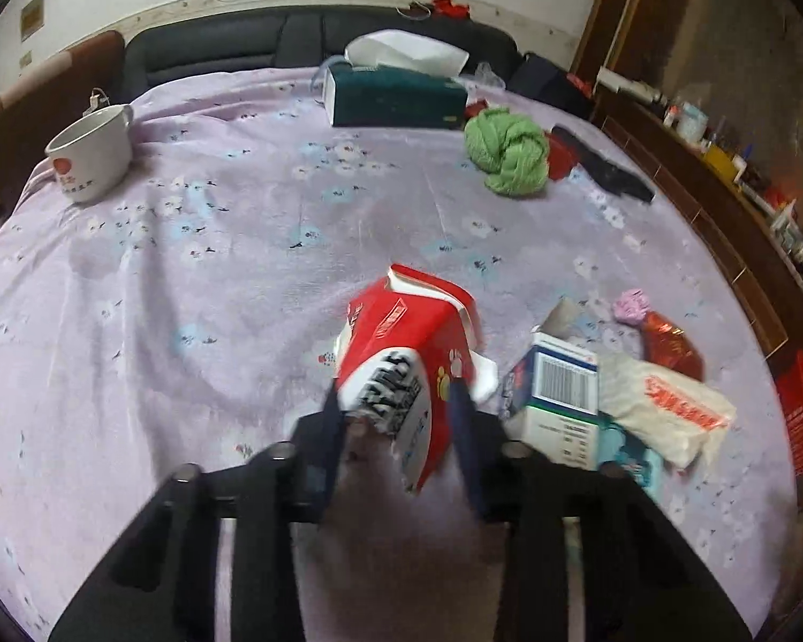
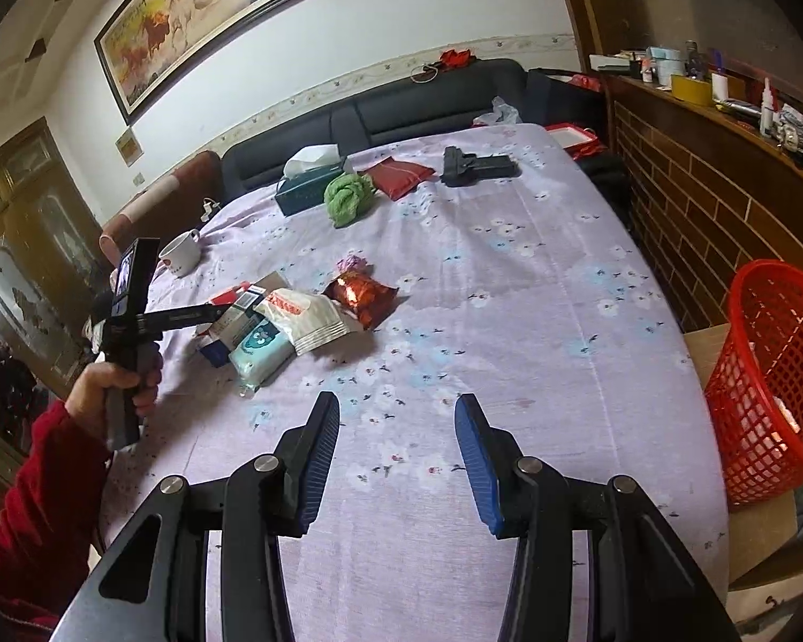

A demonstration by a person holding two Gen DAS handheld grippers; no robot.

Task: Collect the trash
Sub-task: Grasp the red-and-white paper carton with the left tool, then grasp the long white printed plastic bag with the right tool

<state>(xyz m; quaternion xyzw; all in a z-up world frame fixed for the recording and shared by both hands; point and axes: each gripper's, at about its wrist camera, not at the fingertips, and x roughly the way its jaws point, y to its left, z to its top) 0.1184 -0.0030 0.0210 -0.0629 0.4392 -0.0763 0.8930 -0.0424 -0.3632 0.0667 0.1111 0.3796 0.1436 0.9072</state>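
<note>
Left gripper (image 1: pixel 399 401) is clenched on the red carton (image 1: pixel 407 342), gripping its lower body so the torn-open top points away, probably for a carry to the red basket (image 2: pixel 776 374) beside the table. Carton sits at the left edge of the trash pile (image 2: pixel 289 321), whether lifted cannot be told. It is crumpled, red and white, with black print. Right gripper (image 2: pixel 396 460) hangs released and empty over bare cloth (image 2: pixel 508 294).

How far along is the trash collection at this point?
Early to midway. Done: the red basket beside the table seems to hold something pale already. In hand: the left gripper is shut on a red carton. Left: the blue-and-white box, white packet and red foil bag. The right gripper is open, empty.
</note>
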